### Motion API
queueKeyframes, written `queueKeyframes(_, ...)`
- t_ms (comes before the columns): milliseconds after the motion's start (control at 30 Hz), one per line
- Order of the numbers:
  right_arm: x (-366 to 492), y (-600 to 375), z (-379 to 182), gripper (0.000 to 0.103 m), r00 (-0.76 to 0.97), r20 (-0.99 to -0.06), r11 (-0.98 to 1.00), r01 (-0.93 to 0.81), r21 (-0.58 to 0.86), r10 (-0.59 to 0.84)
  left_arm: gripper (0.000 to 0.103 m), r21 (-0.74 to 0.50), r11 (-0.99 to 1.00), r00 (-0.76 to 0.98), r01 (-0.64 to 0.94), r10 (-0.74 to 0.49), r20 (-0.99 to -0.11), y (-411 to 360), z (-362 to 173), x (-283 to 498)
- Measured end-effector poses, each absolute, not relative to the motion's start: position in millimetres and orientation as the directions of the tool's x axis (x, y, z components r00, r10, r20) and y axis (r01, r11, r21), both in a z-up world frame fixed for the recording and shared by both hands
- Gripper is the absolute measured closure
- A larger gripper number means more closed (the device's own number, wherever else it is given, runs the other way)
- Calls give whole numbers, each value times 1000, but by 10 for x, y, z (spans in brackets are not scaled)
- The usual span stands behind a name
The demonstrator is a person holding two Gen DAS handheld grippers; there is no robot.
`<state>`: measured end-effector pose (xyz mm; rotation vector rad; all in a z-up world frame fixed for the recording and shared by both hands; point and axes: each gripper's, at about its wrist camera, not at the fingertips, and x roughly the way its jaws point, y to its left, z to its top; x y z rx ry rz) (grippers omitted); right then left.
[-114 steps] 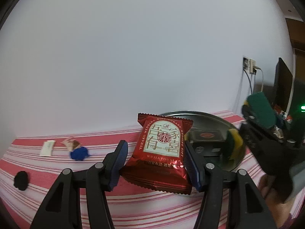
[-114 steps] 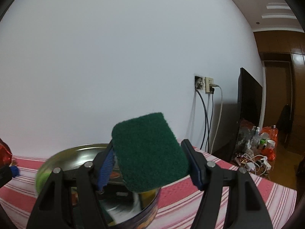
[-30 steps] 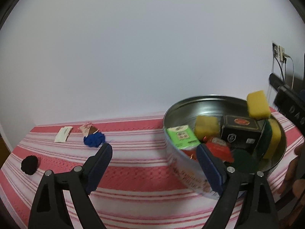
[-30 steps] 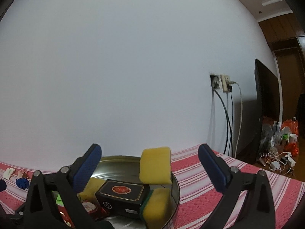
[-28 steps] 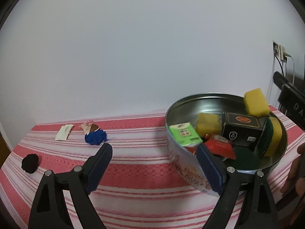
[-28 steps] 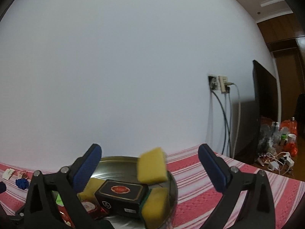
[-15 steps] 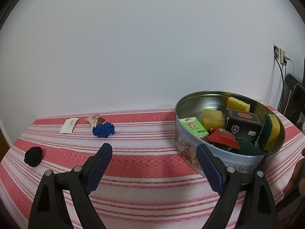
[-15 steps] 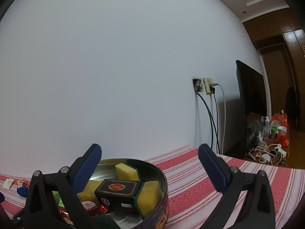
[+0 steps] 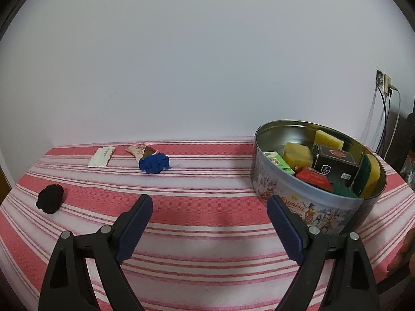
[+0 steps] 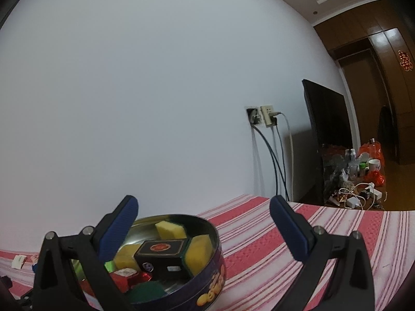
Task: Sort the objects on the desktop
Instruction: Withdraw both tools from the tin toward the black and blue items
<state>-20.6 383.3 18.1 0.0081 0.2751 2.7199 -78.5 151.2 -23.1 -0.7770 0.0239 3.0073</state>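
A round cookie tin point(image 9: 303, 207) stands at the right of the red striped tablecloth point(image 9: 197, 189); it holds yellow sponges, a black box point(image 9: 334, 162), a green carton, a red packet and a green scouring pad. My left gripper point(image 9: 208, 204) hangs open and empty in front of the cloth, left of the tin. Loose on the cloth lie a blue crumpled item point(image 9: 154, 163), a small wrapper point(image 9: 140, 150), a white sachet point(image 9: 101, 156) and a black lump point(image 9: 50, 198). In the right wrist view my right gripper point(image 10: 203, 207) is open and empty above the tin point(image 10: 207, 287).
A white wall runs behind the table. At the right are a wall socket point(image 10: 262, 115) with hanging cables, a dark screen point(image 10: 326, 134) and a cluttered low surface point(image 10: 355, 178). Fingers of a hand point(image 9: 407, 248) show at the right edge of the left wrist view.
The red packet and the green pad left the grippers and lie in the tin. A yellow sponge dropped into the tin. Both grippers have drawn back from the tin, the left one also leftward.
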Motion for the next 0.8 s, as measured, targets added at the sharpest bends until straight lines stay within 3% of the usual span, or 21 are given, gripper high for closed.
queueKeyframes(233, -111, 3651, 202, 0, -932, 19, -921, -356, 159, 363, 12, 139, -990, -880, -20, -48, -473, 1284, -244, -712)
queueKeyframes(433, -163, 3498, 180, 0, -958, -58, -946, -286, 151, 281, 12, 129, -991, -856, 36, -97, -508, 717, -255, -745)
queueKeyframes(600, -92, 3192, 208, 0, -978, -69, -971, -203, 127, 196, 12, 160, -977, -841, 141, -203, -501, 182, -261, -819)
queueKeyframes(800, -208, 2717, 138, 0, -985, -159, -986, -89, 141, 66, 12, 167, -955, -788, 246, -297, -539, -396, -314, -1043)
